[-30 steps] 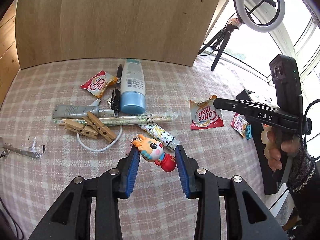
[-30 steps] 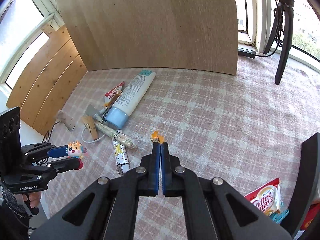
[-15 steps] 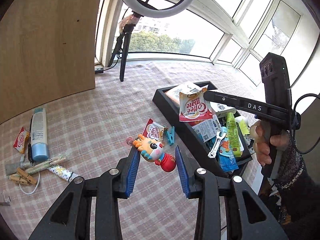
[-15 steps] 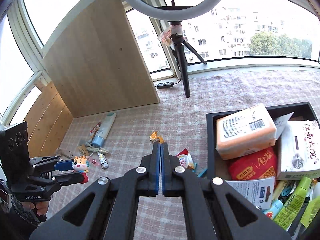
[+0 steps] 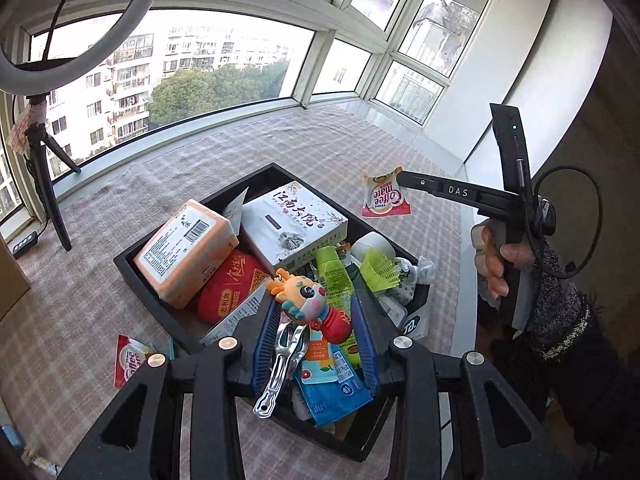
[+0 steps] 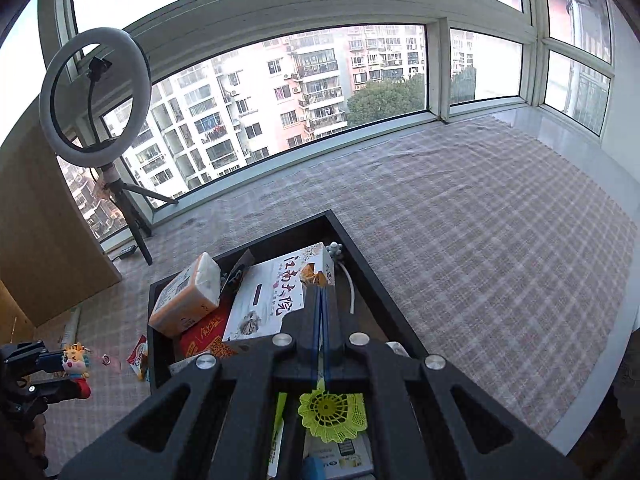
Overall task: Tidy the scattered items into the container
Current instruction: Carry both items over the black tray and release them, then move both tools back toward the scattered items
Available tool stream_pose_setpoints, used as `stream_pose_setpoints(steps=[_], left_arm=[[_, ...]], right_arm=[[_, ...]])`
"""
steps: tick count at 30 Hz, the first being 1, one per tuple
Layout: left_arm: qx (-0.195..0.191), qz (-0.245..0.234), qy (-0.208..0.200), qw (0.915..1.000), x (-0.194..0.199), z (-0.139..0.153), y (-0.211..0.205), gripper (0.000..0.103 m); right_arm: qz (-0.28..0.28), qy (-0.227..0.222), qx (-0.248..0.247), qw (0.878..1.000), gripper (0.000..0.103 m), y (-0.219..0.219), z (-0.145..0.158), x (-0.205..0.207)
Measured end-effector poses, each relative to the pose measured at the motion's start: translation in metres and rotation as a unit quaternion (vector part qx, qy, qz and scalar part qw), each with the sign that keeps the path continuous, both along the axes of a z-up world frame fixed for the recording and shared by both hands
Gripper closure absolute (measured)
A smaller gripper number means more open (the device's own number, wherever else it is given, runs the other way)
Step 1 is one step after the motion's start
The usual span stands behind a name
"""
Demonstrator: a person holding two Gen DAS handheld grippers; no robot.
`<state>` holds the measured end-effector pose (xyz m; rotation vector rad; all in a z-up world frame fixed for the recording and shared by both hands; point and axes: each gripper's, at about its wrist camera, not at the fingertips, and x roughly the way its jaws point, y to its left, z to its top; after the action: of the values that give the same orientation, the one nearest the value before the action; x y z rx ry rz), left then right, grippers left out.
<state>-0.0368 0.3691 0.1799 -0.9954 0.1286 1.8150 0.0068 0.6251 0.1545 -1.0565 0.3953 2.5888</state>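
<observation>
The left hand-held gripper point(image 5: 316, 316) pinched a cartoon figurine point(image 5: 310, 304) between its blue pads and hung over the near end of the black tray point(image 5: 132, 258), so the drop lay straight beneath it. The figurine's long axis ran slantwise across the jaws, orange head toward the tray's middle, red base toward the right pad.

The right hand-held gripper point(image 6: 320, 300) had its fingers pressed together on a Coffee-mate sachet point(image 5: 385, 197), which hung from the tips. In the left wrist view that sachet looked to be past the tray's far right wall; in the right wrist view the tips stood over the white printed box point(image 6: 276, 296) inside. Which holds could not be settled, so the left looked better placed to release.

The tray was crowded. Another sachet point(image 5: 129, 360) lay on the checked cloth of the worktop point(image 6: 480, 240) beside the tray. Windows point(image 6: 280, 92) curved around the room, and a ring light point(image 6: 94, 96) stood on its tripod.
</observation>
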Motion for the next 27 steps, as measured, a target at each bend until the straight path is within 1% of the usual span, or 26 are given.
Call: stream_pose_setpoints(steps=[1, 2, 3, 4, 5, 6, 9, 12, 16, 20, 23, 25, 27], left_arm=[[0.006, -0.004, 0.004, 1.0000, 0.000, 0.002, 0.009, 0.068], [0.002, -0.004, 0.008, 1.0000, 0.000, 0.003, 0.018, 0.066], [-0.012, 0.000, 0.009, 0.9999, -0.001, 0.003, 0.025, 0.059], [-0.021, 0.001, 0.007, 0.9998, -0.003, 0.004, 0.030, 0.056], [-0.020, 0.001, 0.009, 0.9998, -0.004, 0.005, 0.031, 0.056], [-0.019, 0.005, 0.016, 0.9997, -0.004, 0.007, 0.030, 0.056], [-0.016, 0.015, 0.023, 0.9995, -0.006, 0.011, 0.019, 0.056], [-0.023, 0.035, 0.024, 0.9988, -0.013, 0.010, 0.002, 0.058], [-0.028, 0.061, 0.025, 0.9974, -0.020, 0.008, -0.030, 0.058], [-0.037, 0.101, 0.017, 0.9940, -0.027, 0.001, -0.070, 0.058], [-0.052, 0.141, 0.016, 0.9885, -0.029, -0.010, -0.108, 0.058], [-0.062, 0.168, 0.004, 0.9838, -0.032, -0.021, -0.135, 0.058], [-0.071, 0.202, -0.007, 0.9767, -0.034, -0.035, -0.167, 0.058]], right_arm=[[0.006, -0.009, 0.002, 1.000, 0.102, 0.004, -0.004, -0.004], [0.023, -0.022, -0.003, 1.000, 0.101, 0.006, -0.010, -0.010], [0.028, -0.034, -0.004, 0.999, 0.101, 0.007, -0.015, -0.014], [0.021, -0.043, 0.001, 0.999, 0.095, 0.008, -0.017, -0.017], [0.016, -0.044, 0.005, 0.999, 0.090, 0.008, -0.017, -0.017], [0.016, -0.035, 0.005, 0.999, 0.082, 0.007, -0.015, -0.015], [0.010, -0.014, 0.004, 1.000, 0.081, 0.004, -0.006, -0.008], [0.017, -0.010, 0.002, 1.000, 0.081, -0.001, 0.000, -0.008], [0.037, -0.003, -0.014, 0.999, 0.081, -0.014, 0.004, -0.011], [0.071, 0.003, -0.020, 0.997, 0.081, -0.040, 0.008, -0.018], [0.111, 0.000, -0.034, 0.993, 0.081, -0.068, 0.006, -0.031], [0.141, -0.009, -0.037, 0.989, 0.081, -0.091, 0.002, -0.042], [0.173, -0.020, -0.038, 0.984, 0.081, -0.117, -0.006, -0.054]])
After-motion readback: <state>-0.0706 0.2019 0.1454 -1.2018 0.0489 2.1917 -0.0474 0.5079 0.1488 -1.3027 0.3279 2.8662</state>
